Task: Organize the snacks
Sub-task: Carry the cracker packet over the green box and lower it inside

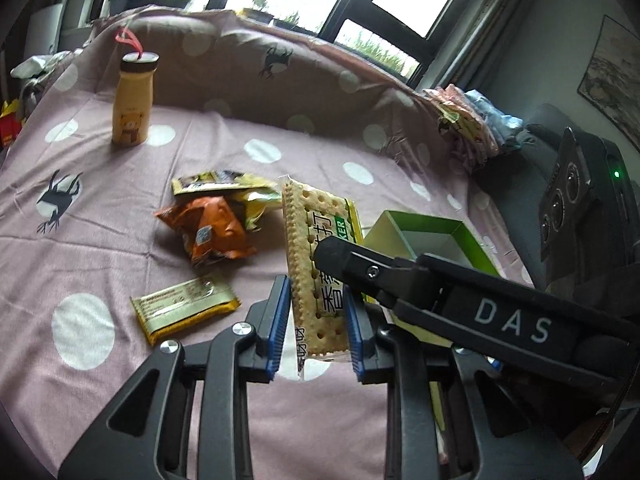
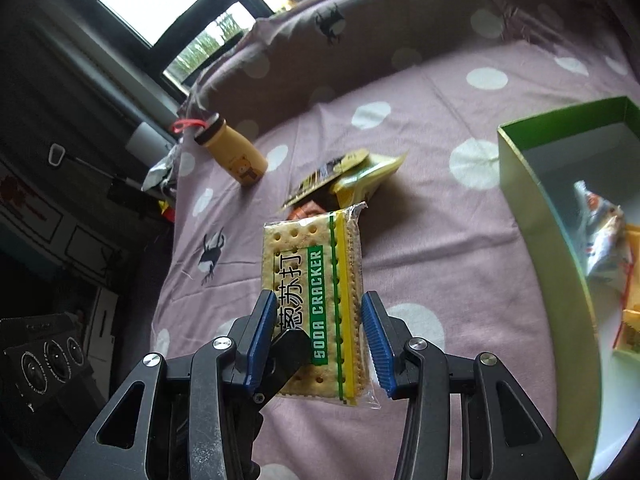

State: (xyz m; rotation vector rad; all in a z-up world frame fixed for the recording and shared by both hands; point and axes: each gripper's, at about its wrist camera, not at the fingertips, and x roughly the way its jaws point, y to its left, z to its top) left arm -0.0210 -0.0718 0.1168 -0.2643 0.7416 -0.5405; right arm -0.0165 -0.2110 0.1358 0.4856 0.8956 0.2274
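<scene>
A soda cracker pack (image 1: 316,264) in clear wrap with a green and yellow label is held upright above the bed. My left gripper (image 1: 318,320) is shut on its lower part. My right gripper (image 2: 318,344) straddles the same pack (image 2: 316,288) with its blue pads (image 2: 376,340) slightly apart from the edges, open. The right gripper's black finger (image 1: 400,276) crosses the left wrist view beside the pack. A green open box (image 2: 532,216) (image 1: 424,236) holds a few wrapped snacks (image 2: 604,248).
On the pink dotted bedsheet (image 1: 100,248) lie an orange snack bag (image 1: 212,232), a yellow-black packet (image 1: 224,184) and a gold bar wrapper (image 1: 184,308). A yellow bear bottle (image 1: 132,104) stands at the back left. Folded clothes (image 1: 472,120) lie right.
</scene>
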